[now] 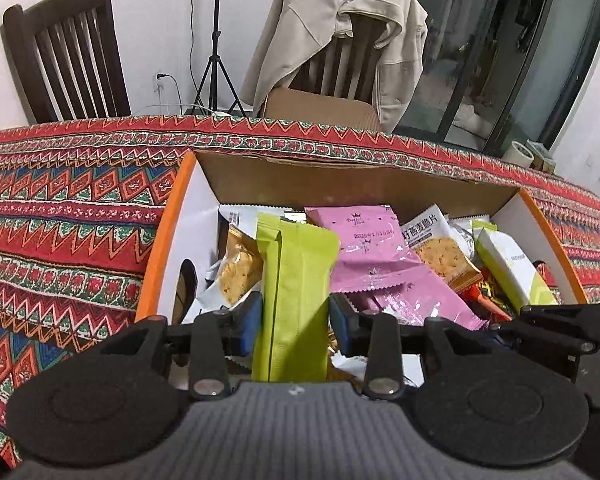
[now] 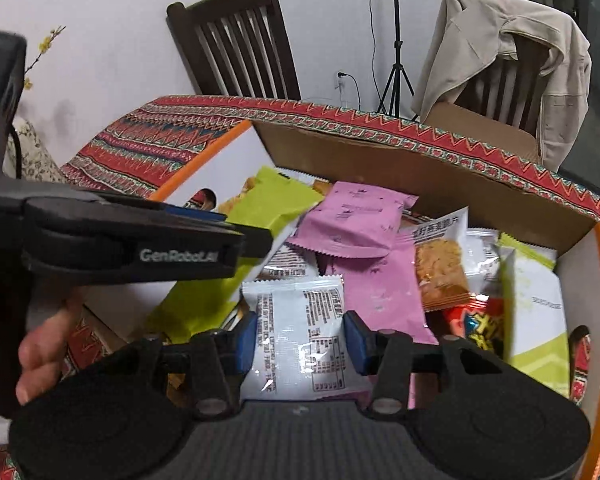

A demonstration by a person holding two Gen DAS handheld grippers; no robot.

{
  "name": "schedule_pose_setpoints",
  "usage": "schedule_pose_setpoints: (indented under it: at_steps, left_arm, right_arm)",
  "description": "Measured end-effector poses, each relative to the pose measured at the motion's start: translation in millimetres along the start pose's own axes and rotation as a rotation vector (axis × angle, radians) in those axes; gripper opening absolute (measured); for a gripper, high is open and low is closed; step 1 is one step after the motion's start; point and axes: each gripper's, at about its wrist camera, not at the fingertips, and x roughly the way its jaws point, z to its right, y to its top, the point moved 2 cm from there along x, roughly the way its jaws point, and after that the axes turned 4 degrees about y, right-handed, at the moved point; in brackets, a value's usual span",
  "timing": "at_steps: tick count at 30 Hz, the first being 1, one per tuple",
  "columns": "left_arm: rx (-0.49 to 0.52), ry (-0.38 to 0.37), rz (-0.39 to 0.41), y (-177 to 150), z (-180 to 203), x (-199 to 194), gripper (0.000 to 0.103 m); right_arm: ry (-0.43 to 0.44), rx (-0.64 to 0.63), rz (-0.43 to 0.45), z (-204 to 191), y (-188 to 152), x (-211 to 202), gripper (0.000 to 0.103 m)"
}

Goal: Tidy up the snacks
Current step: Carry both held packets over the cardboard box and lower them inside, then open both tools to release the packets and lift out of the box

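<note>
An open cardboard box [image 1: 300, 178] with orange-edged white flaps stands on the patterned tablecloth and holds several snack packets. My left gripper [image 1: 296, 316] is shut on a lime-green packet [image 1: 296, 280] and holds it over the box's near side; it also shows in the right wrist view [image 2: 260, 208], coming in from the left. My right gripper [image 2: 300, 340] grips a white printed packet [image 2: 300, 320] between its blue pads, low over the box. Pink packets [image 1: 368, 252] [image 2: 356, 216] and an oat-cracker packet [image 1: 440, 248] lie in the box.
Two dark wooden chairs stand behind the table, one [image 1: 64, 48] bare, one [image 1: 340, 40] draped with a beige jacket. A tripod [image 1: 216, 60] stands by the wall. A green-and-white packet [image 2: 536, 308] leans at the box's right side.
</note>
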Motion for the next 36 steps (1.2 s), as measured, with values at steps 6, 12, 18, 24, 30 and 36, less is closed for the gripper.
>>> schedule_pose_setpoints:
  at_steps: [6,12,18,24,30,36]
  left_arm:
    - [0.017,0.001,0.004,2,6,-8,0.052]
    - [0.017,-0.006,0.053,6,6,-46,0.061]
    - [0.036,-0.008,0.114,9,12,-99,0.067]
    - [0.063,-0.014,0.195,1,23,-166,0.078]
    - [0.093,-0.024,0.291,-20,31,-237,0.088]
    - [0.077,-0.039,0.392,-61,28,-303,0.1]
  right_arm:
    - [-0.012,0.014,0.011,-1,2,-2,0.066]
    - [-0.033,0.022,0.056,-4,-1,-31,0.067]
    - [-0.076,0.015,0.103,-11,-3,-76,0.071]
    - [-0.13,-0.004,0.179,-25,-7,-141,0.079]
    - [-0.167,-0.036,0.245,-45,-19,-201,0.083]
    - [-0.202,-0.073,0.319,-69,-44,-258,0.088]
